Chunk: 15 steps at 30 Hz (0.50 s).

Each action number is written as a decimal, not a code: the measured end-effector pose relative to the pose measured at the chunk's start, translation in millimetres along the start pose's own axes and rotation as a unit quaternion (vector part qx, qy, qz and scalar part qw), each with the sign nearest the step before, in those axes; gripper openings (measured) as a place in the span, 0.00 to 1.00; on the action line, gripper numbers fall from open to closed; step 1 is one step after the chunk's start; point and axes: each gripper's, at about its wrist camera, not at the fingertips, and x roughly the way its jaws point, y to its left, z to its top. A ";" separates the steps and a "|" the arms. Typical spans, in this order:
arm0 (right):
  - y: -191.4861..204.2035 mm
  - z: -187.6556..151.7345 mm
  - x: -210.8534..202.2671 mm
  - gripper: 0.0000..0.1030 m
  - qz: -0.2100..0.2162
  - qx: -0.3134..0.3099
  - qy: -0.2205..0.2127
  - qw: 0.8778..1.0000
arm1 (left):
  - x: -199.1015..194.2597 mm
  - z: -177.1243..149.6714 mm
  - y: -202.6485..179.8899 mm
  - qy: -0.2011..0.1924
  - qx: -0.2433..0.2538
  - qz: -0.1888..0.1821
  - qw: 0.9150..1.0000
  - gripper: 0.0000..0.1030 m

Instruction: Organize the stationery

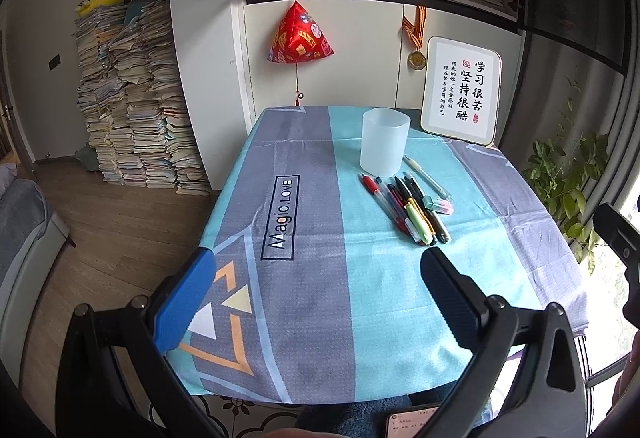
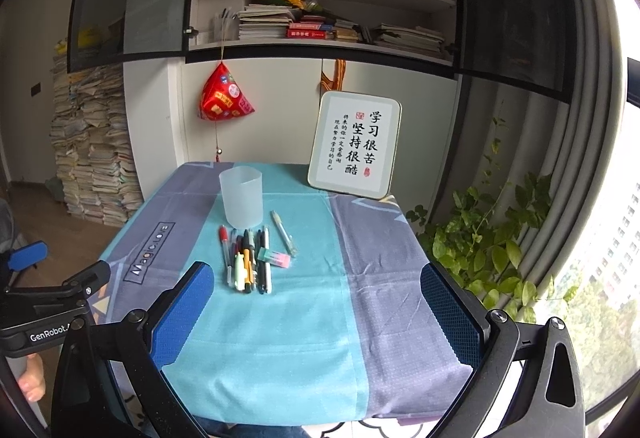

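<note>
A frosted translucent cup (image 1: 385,141) stands upright and empty at the far middle of the table; it also shows in the right wrist view (image 2: 241,197). Just in front of it lies a bunch of several pens (image 1: 406,207) (image 2: 246,262), with one white pen (image 1: 427,177) (image 2: 283,233) apart to the right and a green-pink eraser (image 1: 439,204) (image 2: 274,257) beside them. My left gripper (image 1: 316,258) is open and empty above the table's near edge. My right gripper (image 2: 316,270) is open and empty, near the front edge too.
A framed calligraphy sign (image 2: 355,144) leans at the table's back right. A red pyramid ornament (image 1: 300,37) hangs from the shelf behind. A potted plant (image 2: 488,246) stands right of the table, book stacks (image 1: 132,106) on the floor left. The cloth (image 1: 320,298) covers the table.
</note>
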 end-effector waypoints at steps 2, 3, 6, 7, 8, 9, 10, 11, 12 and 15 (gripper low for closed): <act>0.4 -0.4 0.3 1.00 0.000 0.000 -0.001 1.000 | 0.3 -0.4 -0.5 -0.001 0.002 0.003 1.000 0.99; 0.1 0.2 0.0 1.00 0.000 0.000 -0.001 1.000 | 0.8 -0.3 -1.0 0.000 0.003 0.004 1.000 0.99; 0.5 0.9 -0.1 1.00 0.000 0.000 0.000 1.000 | 1.6 0.4 -1.4 0.000 0.004 0.003 1.000 0.98; 0.8 0.7 0.1 1.00 0.000 0.000 0.000 1.000 | 1.8 0.3 -1.4 -0.001 0.003 0.002 1.000 0.98; 0.3 0.8 -0.2 1.00 0.000 -0.001 0.000 1.000 | 2.1 0.5 -1.5 -0.001 0.003 0.001 1.000 0.98; 0.7 1.0 0.8 1.00 -0.001 -0.001 0.001 1.000 | 2.5 0.5 -1.6 -0.001 0.003 0.001 1.000 0.98; 0.8 0.6 1.0 1.00 -0.001 -0.001 0.001 1.000 | 2.9 0.7 -1.7 0.000 0.003 0.001 1.000 0.98; 0.6 0.1 0.7 1.00 -0.001 -0.001 0.001 1.000 | 3.1 0.7 -1.8 0.000 0.003 0.001 1.000 0.98; 0.7 0.2 1.9 1.00 -0.001 -0.001 0.002 1.000 | 3.7 0.6 -1.7 0.001 0.003 0.002 1.000 0.98; 1.0 2.1 7.8 1.00 -0.001 -0.002 0.007 1.000 | 6.3 0.3 -0.7 0.003 -0.003 0.005 1.000 0.98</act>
